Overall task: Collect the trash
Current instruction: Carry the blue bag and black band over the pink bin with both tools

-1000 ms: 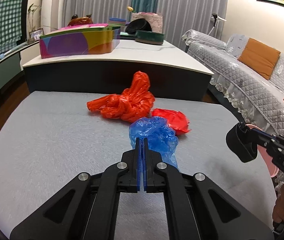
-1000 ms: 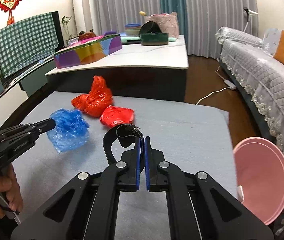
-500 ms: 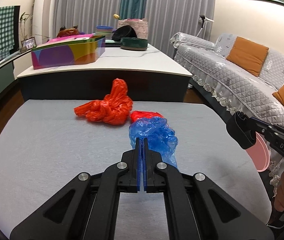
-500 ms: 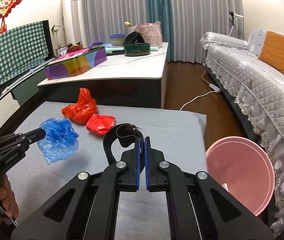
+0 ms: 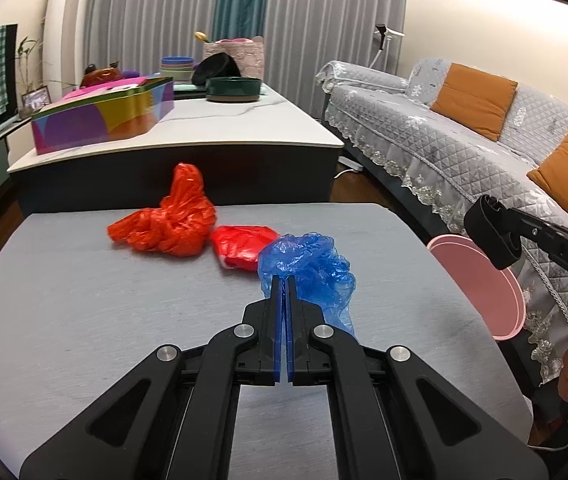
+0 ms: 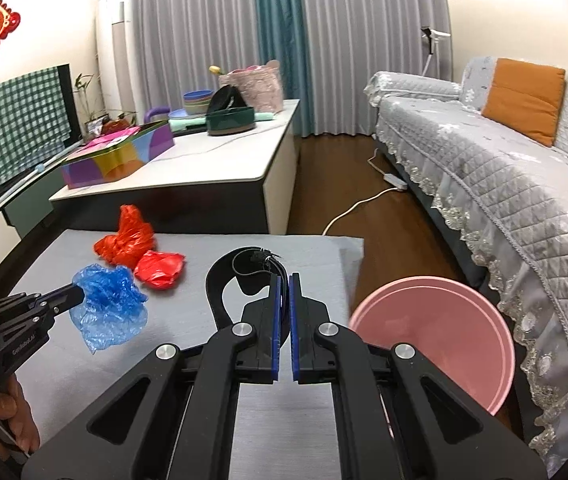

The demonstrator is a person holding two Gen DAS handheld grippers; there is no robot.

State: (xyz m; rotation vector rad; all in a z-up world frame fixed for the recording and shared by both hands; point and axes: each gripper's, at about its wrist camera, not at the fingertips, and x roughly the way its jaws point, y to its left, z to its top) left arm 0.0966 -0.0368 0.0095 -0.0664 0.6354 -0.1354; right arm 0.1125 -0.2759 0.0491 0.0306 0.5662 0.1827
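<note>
Carrying step: the left gripper [image 5: 283, 280] is clamped on the blue bag [image 5: 312, 268], lifted over the grey surface [image 5: 84, 300]; the right gripper [image 6: 283, 280] pinches what looks like a black strap [image 6: 220, 280]. Next, release both over the pink bin [image 6: 436, 340] at right.

We see both views evenly lit by soft, warm indoor light from above; no lamp shows in either. Shadows are faint: only a pale one under the red bags [image 5: 168, 224] at mid-frame on the grey table [image 5: 64, 300]. Mild sheen lies on the white tabletop [image 6: 212, 164] at centre left. Fisheye bending curves the sofa [image 6: 504, 184] and curtains [image 5: 324, 20] near the edges, and dark vignette fills all corners. Focus is sharp throughout, with no motion blur.
</note>
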